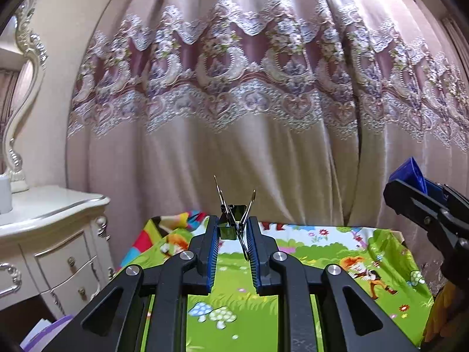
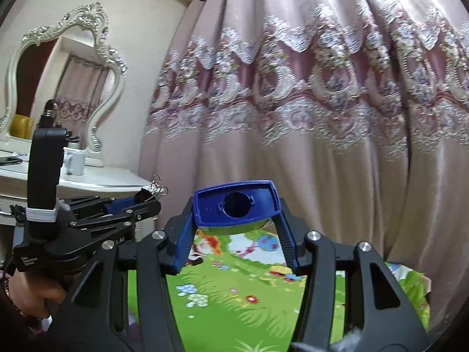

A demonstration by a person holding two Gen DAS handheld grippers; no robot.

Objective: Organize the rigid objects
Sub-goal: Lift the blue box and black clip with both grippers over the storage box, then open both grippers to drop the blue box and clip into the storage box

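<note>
My left gripper is shut on a black binder clip, whose wire handles stick up past the fingertips. It is held in the air above the cartoon-print cloth. In the right wrist view the same left gripper shows at the left with the binder clip at its tip. My right gripper is shut on a blue plastic holder with a round hole in its face, also lifted above the cloth. From the left wrist view the right gripper and the blue holder appear at the right edge.
A pink curtain with a lace band hangs close behind the cloth-covered table. A cream dresser with drawers and an ornate mirror stands to the left; a white cup sits on it. A hand grips the left tool.
</note>
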